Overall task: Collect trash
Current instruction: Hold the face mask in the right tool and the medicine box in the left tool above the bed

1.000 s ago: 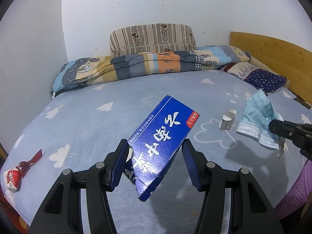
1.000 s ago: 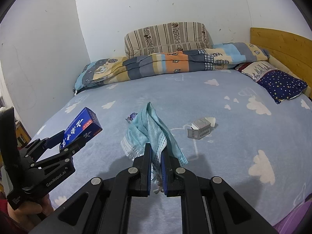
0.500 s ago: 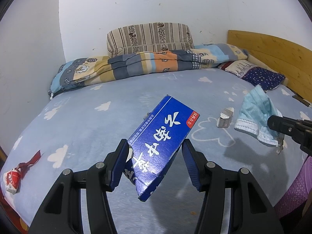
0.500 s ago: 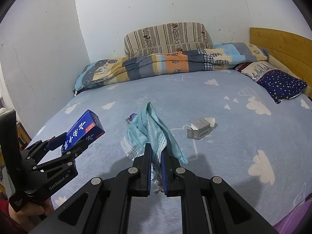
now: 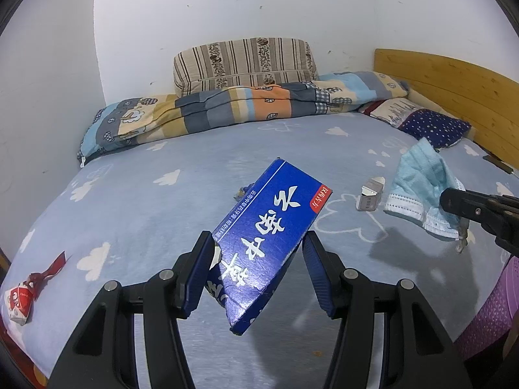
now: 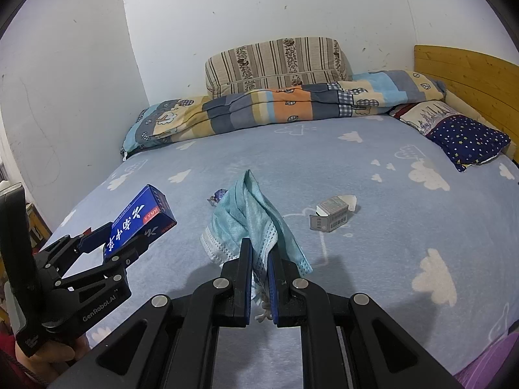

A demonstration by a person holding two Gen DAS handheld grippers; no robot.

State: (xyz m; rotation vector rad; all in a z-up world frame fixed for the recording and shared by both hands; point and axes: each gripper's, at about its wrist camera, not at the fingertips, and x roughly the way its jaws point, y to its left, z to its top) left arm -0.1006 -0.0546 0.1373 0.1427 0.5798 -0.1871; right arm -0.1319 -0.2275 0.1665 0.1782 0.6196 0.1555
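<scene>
My left gripper is shut on a torn blue carton with white characters, held tilted above the bed; the same carton shows at the left of the right wrist view. A light blue face mask hangs upward from my right gripper, which is shut on its lower edge; the mask is at the right of the left wrist view. On the sheet lie a small grey box, a dark crumpled wrapper and, at the near left, a red and white packet.
The bed has a blue cloud-print sheet. A rolled patchwork quilt and a striped pillow lie along the far wall, a star-print pillow by the wooden headboard. A purple object sits at the near right.
Both grippers keep their holds. The left wrist view has shifted slightly rightward over the bed, so the mask and grey box sit further left in it.
</scene>
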